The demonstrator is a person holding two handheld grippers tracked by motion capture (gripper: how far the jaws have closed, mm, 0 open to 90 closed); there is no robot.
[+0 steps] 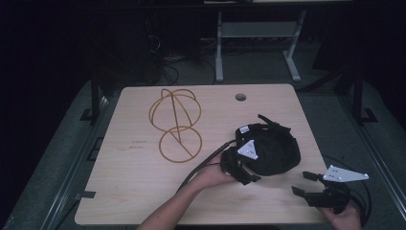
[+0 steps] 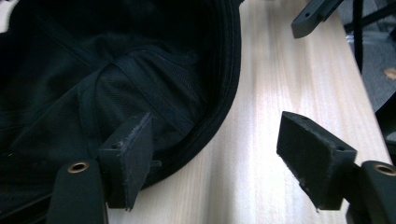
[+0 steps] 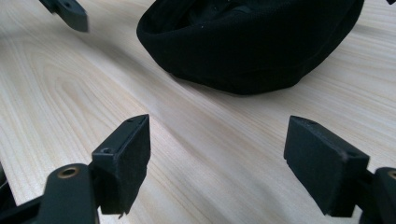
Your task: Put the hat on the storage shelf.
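One black fabric cap [image 1: 273, 148], one tan looped cord [image 1: 175, 125] up top; left gripper [image 2: 215, 158] straddles the cap's brim, right gripper [image 3: 219, 163] gapes empty.

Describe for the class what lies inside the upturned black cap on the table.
Inside the black cap, dark mesh lining and seam tapes show, with one jaw of the left gripper over its rim. The deeper crown is too dark to see.

One black cap [image 1: 270, 146], two yellow-brown rope loops [image 1: 176, 125], two grippers [image 1: 242, 168].
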